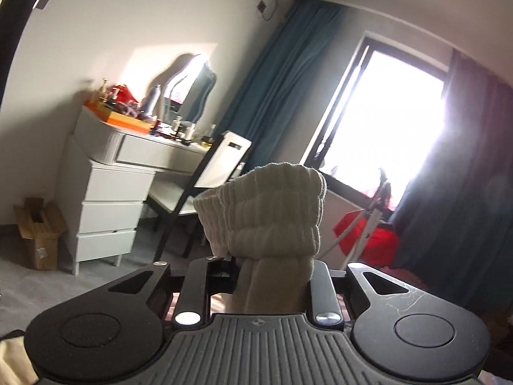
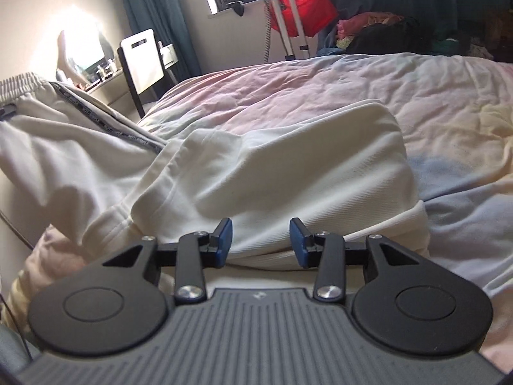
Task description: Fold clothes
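The big bed (image 2: 416, 102) has a soft, wrinkly cover, and the cream pants (image 2: 256, 160) lie across it, partly folded over. The pants look soft and floppy, not heavy, so they probably bend and sag wherever nothing holds them up. The waistband (image 2: 22, 81) with its stripes is raised at the left side. The ribbed cuff (image 1: 266, 211) is thick and bunchy, and it looks like a good spot to grab because it will not slip easily. The left gripper (image 1: 272, 276) is pinched tight on that cuff, up in the air. The right gripper (image 2: 260, 243) sits half open, its 2 blue pads (image 2: 224, 237) just above the cloth, holding nothing.
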{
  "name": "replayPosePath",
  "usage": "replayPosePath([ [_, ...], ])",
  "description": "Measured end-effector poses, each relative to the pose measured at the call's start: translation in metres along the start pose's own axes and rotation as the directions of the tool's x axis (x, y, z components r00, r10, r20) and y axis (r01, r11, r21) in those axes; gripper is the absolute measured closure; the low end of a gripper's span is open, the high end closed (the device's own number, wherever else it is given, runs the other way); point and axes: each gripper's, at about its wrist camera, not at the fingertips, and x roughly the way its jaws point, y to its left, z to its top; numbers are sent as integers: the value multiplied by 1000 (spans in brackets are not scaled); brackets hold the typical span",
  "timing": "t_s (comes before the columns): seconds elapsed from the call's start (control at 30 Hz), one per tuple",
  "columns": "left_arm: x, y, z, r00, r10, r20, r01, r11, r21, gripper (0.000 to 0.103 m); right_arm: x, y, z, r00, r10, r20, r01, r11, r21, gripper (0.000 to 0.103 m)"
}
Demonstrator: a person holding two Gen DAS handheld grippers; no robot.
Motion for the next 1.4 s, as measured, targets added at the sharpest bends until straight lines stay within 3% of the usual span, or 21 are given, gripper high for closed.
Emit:
replayPosePath([
  [0.13, -21, -90, -12, 993, -112, 24, 110, 993, 49, 86, -19, -33, 15, 998, -26, 64, 17, 989, 144, 59],
  [0.23, -38, -162, -46, 979, -201, 46, 194, 974, 121, 87, -34, -56, 25, 984, -130, 121, 106, 976, 191, 59],
  [0.33, -51, -227, -98, 955, -295, 39, 281, 937, 209, 87, -50, -85, 31, 952, -253, 173, 201, 941, 274, 59],
  [0.43, -69, -274, -162, 926, -378, -11, 363, 880, 306, 87, -67, -117, 32, 914, -344, 214, 241, 886, 395, 59],
  [0.5, -79, -300, -224, 901, -422, -98, 423, 811, 404, 87, -76, -138, 31, 889, -394, 234, 248, 843, 477, 59],
  [0.57, -83, -312, -285, 883, -414, -220, 466, 719, 516, 87, -80, -158, 29, 879, -411, 241, 227, 806, 546, 59],
  [0.67, -84, -316, -352, 846, -368, -387, 533, 581, 614, 86, -78, -179, 24, 886, -402, 232, 188, 768, 613, 59],
  [0.7, -82, -312, -363, 845, -358, -398, 535, 551, 640, 85, -75, -183, 22, 894, -385, 228, 167, 761, 627, 59],
  [0.77, -81, -307, -368, 837, -373, -400, 545, 511, 664, 80, -70, -190, 19, 910, -351, 223, 127, 746, 654, 59],
  [0.8, -77, -306, -363, 818, -375, -435, 574, 491, 656, 70, -66, -193, 17, 918, -330, 221, 105, 739, 666, 59],
  [0.87, -69, -304, -353, 776, -375, -507, 631, 449, 632, 40, -58, -194, 16, 934, -276, 228, 49, 730, 682, 59],
  [0.9, -65, -303, -348, 753, -374, -542, 659, 429, 619, 17, -56, -195, 15, 940, -245, 238, 14, 724, 690, 59],
  [0.93, -61, -302, -343, 728, -372, -576, 685, 408, 603, 11, -54, -195, 14, 944, -215, 249, -21, 716, 698, 58],
  [1.03, -48, -266, -323, 702, -306, -644, 712, 325, 622, 10, -50, -191, 14, 950, -171, 261, -64, 712, 699, 59],
  [1.13, -41, -222, -299, 708, -271, -652, 706, 259, 659, 10, -50, -186, 13, 954, -136, 268, -94, 713, 695, 54],
  [1.2, -43, -198, -282, 735, -263, -625, 677, 236, 697, 9, -49, -180, 12, 955, -112, 274, -114, 715, 690, 47],
  [1.27, -45, -178, -266, 768, -276, -578, 635, 221, 740, 7, -49, -172, 11, 956, -102, 277, -120, 722, 681, 19],
  [1.3, -43, -169, -260, 788, -277, -549, 609, 222, 762, 4, -49, -168, 9, 956, -98, 277, -122, 726, 677, 13],
  [1.33, -41, -160, -255, 808, -278, -520, 581, 224, 782, 4, -49, -164, 8, 957, -92, 276, -124, 729, 673, 11],
  [1.4, -27, -147, -246, 860, -245, -447, 502, 256, 826, 4, -49, -155, 3, 964, -76, 254, -118, 734, 668, 13],
])
